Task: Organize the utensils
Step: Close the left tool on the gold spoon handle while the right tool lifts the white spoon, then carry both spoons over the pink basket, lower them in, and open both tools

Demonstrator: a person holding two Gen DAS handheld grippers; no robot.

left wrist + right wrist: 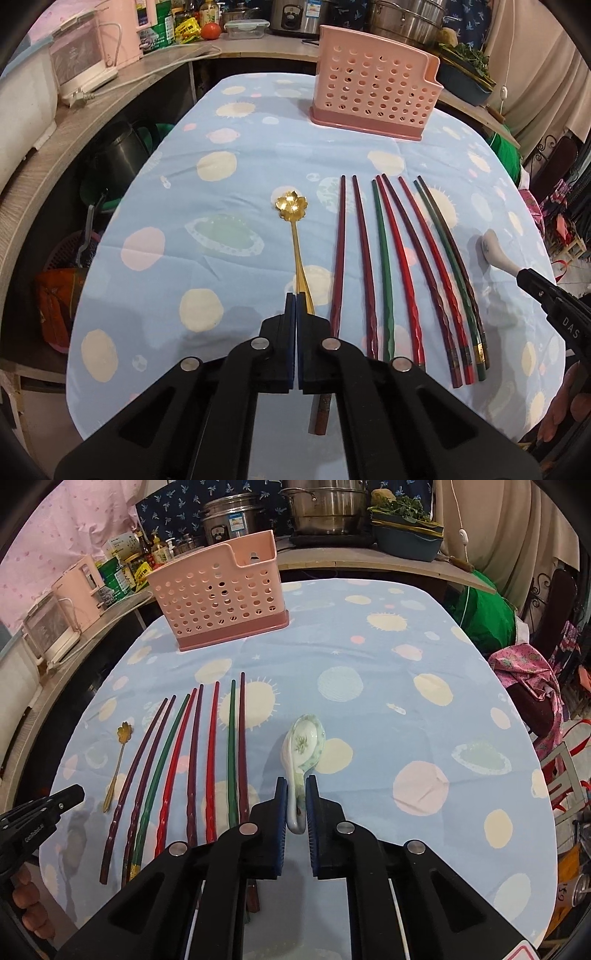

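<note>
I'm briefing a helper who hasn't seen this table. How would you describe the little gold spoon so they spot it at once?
Start at the pink perforated utensil holder at the far end of the blue spotted tablecloth; nearer lies a row of coloured chopsticks. The gold spoon lies just left of that row. It alone is shiny metal with a flower-shaped bowl, unlike the white ceramic spoon beyond the row's right end.
</note>
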